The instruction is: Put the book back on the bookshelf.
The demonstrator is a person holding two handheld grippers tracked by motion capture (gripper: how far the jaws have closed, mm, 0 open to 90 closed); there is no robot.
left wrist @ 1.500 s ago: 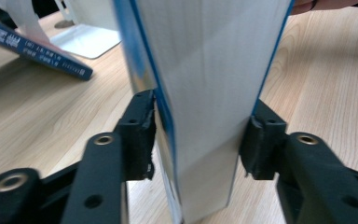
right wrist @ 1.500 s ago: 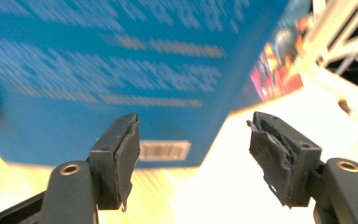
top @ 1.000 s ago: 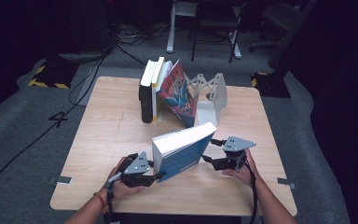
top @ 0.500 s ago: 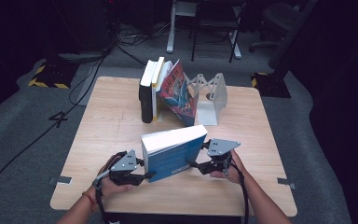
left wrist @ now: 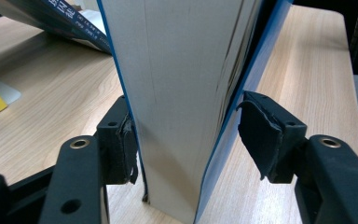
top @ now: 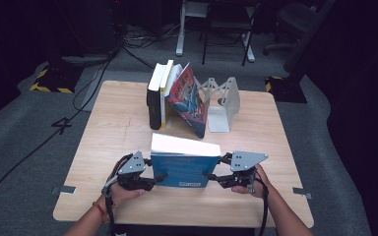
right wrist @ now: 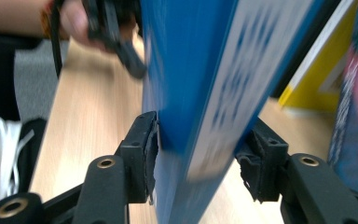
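- Wooden table [top: 113, 123]: light top; taken as landmark.
- Black book [top: 154, 101]: upright at the table's far middle.
- Yellow book [top: 165, 93]: touching the black book's right side.
- Red-and-blue illustrated book [top: 189, 101]: leaning left against the yellow book.
- White metal bookend [top: 224, 105]: on the table, just right of the leaning book.
- Grey carpet [top: 24, 132]: around the table, cables trailing at far left.

books: 4 – one blue book [top: 183, 169] standing near the table's front edge, three upright in a row [top: 170, 98] farther back | bookends: 1 [top: 223, 103] | grippers: 2 – left [top: 153, 178], right [top: 215, 178] | tables: 1 [top: 118, 123]
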